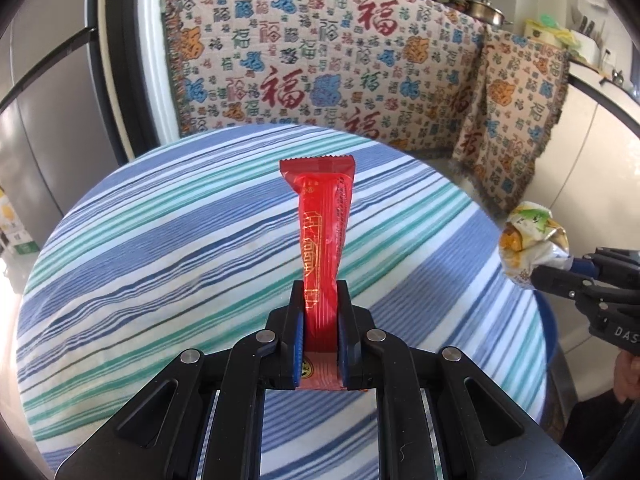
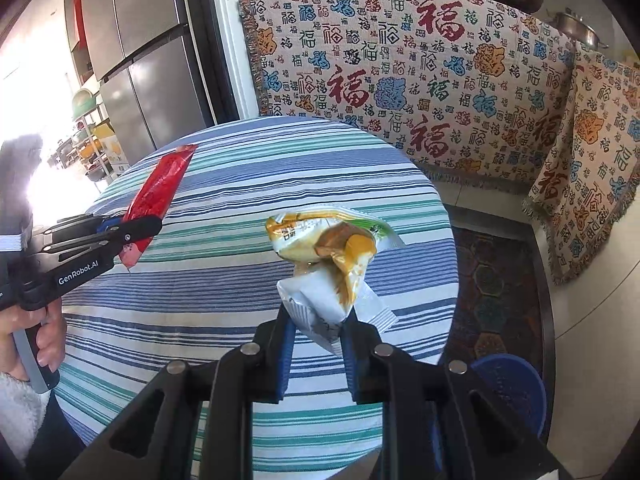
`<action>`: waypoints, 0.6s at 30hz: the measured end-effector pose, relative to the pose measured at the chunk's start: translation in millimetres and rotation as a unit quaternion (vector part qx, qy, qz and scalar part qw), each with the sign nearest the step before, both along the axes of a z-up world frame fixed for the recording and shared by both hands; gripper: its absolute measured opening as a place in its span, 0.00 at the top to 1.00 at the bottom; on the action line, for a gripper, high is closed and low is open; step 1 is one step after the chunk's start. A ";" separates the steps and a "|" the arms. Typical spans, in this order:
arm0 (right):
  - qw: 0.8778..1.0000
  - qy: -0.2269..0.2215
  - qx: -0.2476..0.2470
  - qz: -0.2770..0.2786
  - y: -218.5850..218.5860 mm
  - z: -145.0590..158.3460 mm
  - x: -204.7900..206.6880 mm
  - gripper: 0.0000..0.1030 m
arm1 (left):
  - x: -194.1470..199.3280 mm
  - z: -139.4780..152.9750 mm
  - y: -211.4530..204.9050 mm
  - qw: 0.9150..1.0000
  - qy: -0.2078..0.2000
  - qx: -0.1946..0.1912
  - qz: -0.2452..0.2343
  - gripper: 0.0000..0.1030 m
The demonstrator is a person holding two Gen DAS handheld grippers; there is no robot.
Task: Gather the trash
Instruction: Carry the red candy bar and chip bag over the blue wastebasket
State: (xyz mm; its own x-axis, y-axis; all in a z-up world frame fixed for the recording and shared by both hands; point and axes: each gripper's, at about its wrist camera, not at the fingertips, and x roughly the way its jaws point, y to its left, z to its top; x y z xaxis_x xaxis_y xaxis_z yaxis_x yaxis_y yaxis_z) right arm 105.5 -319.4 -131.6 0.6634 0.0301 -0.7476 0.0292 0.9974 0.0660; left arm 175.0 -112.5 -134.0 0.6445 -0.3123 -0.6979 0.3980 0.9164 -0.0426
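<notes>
While both wrappers hang clear of the table, these lines cover the carry to a bin.

Left jaws: the left gripper (image 1: 320,320) is pinched tight on the lower part of the red wrapper (image 1: 322,220), which stands up stiffly from the pads and leans a little.

Right jaws: the right gripper (image 2: 316,332) is clamped on the white tail of the crumpled snack bag (image 2: 328,248); the yellow and green bulk sits above the pads, loose and top-heavy.

Where the trash is: both pieces are in the air above the striped tablecloth (image 1: 160,260), the red one over its middle, the bag near its right edge.

Doing the step well: I judge the carry calls for a steady squeeze and no sudden swings, since the bag is held only by a thin fold and could slip out.

Likely target: the blue bin (image 2: 516,384) on the floor beside the table's right edge looks the place to drop them, though its inside is hidden.

Edges: the round table's rim curves away close under the right gripper.

Open room: the tabletop looks bare, and the floor between table and patterned blanket (image 2: 420,80) is free.
</notes>
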 end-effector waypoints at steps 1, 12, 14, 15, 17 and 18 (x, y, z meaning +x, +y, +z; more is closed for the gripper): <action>1.000 -0.002 0.000 -0.005 -4.9 2.0 -4.7 0.79 | -3.5 3.1 -7.8 1.000 0.000 -0.003 -0.009 0.89; 0.992 -0.014 -0.005 -0.125 -111.9 23.9 -92.8 0.79 | -54.6 25.8 -126.4 0.991 0.006 -0.033 -0.126 0.89; 0.990 -0.005 -0.004 -0.142 -134.2 19.0 -107.2 0.79 | -64.2 25.4 -156.8 0.988 0.013 -0.038 -0.151 0.89; 0.989 0.004 -0.001 -0.148 -146.0 13.0 -115.1 0.79 | -67.5 24.8 -167.4 0.986 0.017 -0.040 -0.159 0.89; 0.986 0.018 0.005 -0.164 -165.7 -0.1 -125.3 0.79 | -75.1 20.4 -196.5 0.981 0.030 -0.046 -0.184 0.89; 0.985 0.027 0.011 -0.169 -174.9 -8.4 -128.3 0.79 | -79.3 17.6 -211.0 0.979 0.035 -0.047 -0.196 0.89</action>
State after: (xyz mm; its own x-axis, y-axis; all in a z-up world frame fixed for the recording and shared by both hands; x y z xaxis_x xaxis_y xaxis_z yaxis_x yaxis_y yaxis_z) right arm -22.8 -494.3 -140.0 0.5971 -0.1696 -0.7840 0.3642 0.9282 0.0766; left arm 95.7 -323.5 -116.4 0.4134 -0.5905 -0.6931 0.7113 0.6847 -0.1590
